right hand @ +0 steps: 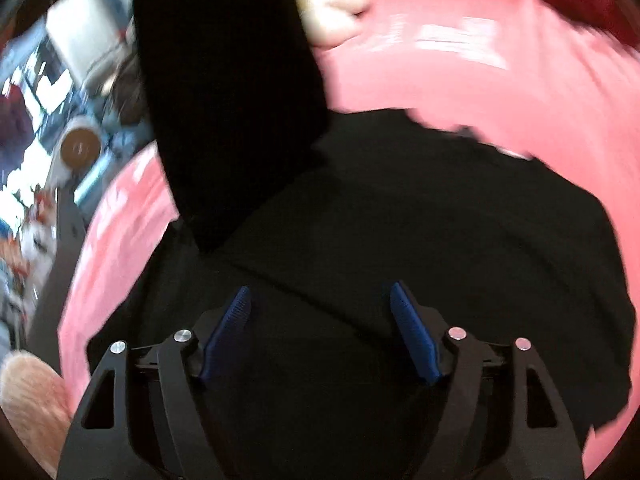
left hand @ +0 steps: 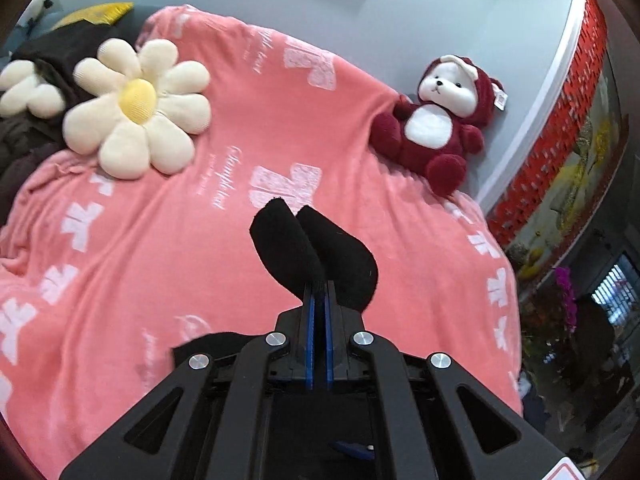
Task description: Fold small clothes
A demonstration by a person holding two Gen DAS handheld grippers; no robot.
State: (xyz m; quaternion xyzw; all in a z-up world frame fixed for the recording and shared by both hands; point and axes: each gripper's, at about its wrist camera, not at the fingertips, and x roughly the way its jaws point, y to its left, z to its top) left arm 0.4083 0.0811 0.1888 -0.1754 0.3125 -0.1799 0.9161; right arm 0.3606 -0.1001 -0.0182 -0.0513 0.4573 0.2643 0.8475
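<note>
My left gripper [left hand: 318, 292] is shut on a fold of a black garment [left hand: 312, 252], which bulges out on both sides of the blue pads above a pink blanket [left hand: 160, 260]. In the right wrist view the same black garment [right hand: 400, 220] lies spread on the pink blanket [right hand: 440, 72], with one strip of it [right hand: 224, 92] rising up toward the top of the frame. My right gripper [right hand: 320, 300] is open just above the cloth, its blue pads [right hand: 412, 336] wide apart and holding nothing. The right view is blurred.
A cream flower cushion [left hand: 136, 108] and a second one [left hand: 24, 92] lie at the blanket's far left on dark clothes [left hand: 60, 52]. A red and white plush bear [left hand: 440, 120] sits at the far right by the wall. Cluttered floor lies past the bed's edge [right hand: 60, 100].
</note>
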